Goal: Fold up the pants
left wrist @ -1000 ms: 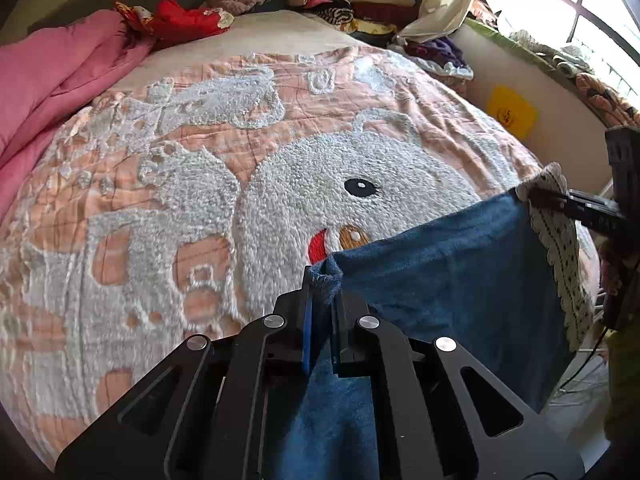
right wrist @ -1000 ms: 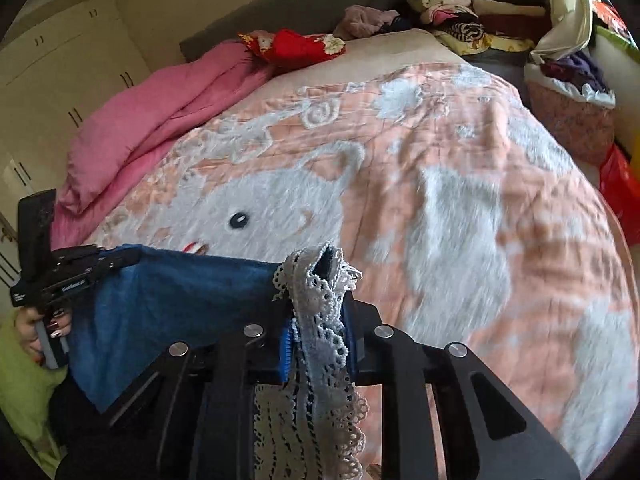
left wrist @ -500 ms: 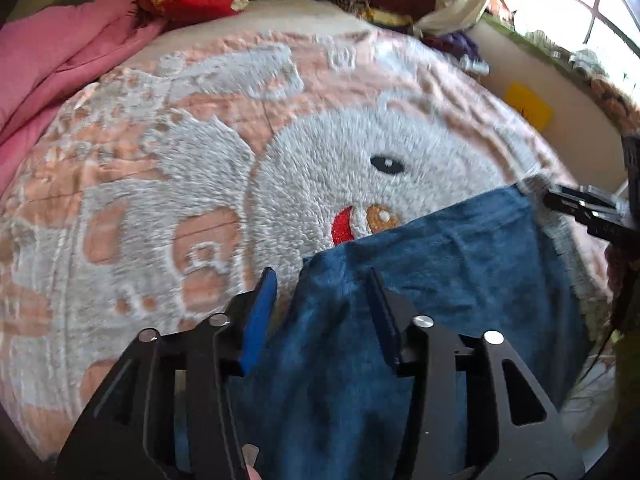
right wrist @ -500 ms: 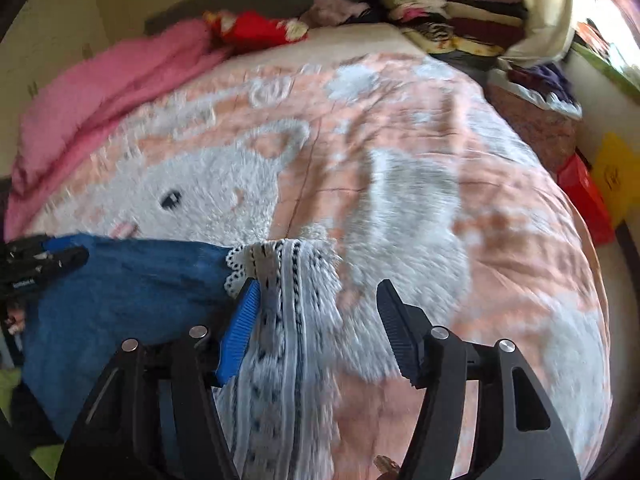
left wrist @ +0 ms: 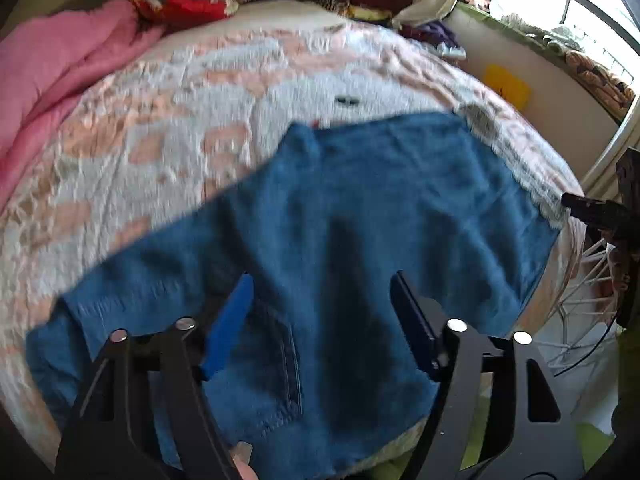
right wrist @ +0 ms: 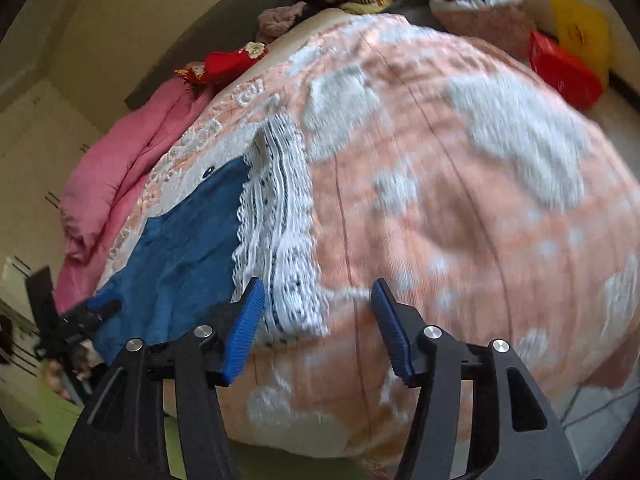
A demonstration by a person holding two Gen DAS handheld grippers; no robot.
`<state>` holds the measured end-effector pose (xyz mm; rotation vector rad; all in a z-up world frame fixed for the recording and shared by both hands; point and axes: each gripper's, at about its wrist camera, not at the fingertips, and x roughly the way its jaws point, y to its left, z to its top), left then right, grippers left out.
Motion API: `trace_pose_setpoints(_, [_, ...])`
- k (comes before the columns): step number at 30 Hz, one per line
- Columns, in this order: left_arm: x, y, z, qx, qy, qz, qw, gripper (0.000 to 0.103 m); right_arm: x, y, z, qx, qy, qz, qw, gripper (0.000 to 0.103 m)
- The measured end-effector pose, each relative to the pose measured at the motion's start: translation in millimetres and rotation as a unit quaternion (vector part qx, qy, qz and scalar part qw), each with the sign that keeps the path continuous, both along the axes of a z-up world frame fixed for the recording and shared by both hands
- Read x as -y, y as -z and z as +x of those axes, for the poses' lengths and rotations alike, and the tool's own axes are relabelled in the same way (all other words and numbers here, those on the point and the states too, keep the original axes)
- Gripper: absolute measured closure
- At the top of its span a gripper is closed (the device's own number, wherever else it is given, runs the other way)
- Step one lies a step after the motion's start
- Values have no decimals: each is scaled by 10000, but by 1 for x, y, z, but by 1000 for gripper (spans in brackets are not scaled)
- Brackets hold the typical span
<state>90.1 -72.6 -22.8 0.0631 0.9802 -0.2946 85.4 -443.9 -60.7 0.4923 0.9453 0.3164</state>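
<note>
Pants (left wrist: pixel 360 208): one blue pair, lace-trimmed hem (right wrist: pixel 280 232), flat on bed (right wrist: pixel 460 220)
Left gripper (left wrist: pixel 320 320): jaws wide, empty (above the denim)
Right gripper (right wrist: pixel 318 328): jaws wide, empty

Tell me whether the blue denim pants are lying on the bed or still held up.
Lying on the bed. The blue denim pants rest spread on the peach bedspread, and both the left gripper and right gripper are open, gripping nothing.
</note>
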Motion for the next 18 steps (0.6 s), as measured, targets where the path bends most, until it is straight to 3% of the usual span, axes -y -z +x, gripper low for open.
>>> trace_pose_setpoints(6, [0, 25, 0, -294, -185, 180, 9992, 33, -9, 5, 2, -106, -112, 296, 9994, 49])
trace_pose_setpoints(12, [-1, 30, 0, -317, -195, 164, 9992, 29, -27, 6, 3, -108, -397, 26, 9991, 80])
trace_pose_setpoints(18, [-10, 29, 3, -376, -290, -105, 9988, 29, -47, -23, -14, 240, -637, -1319, 9889, 88])
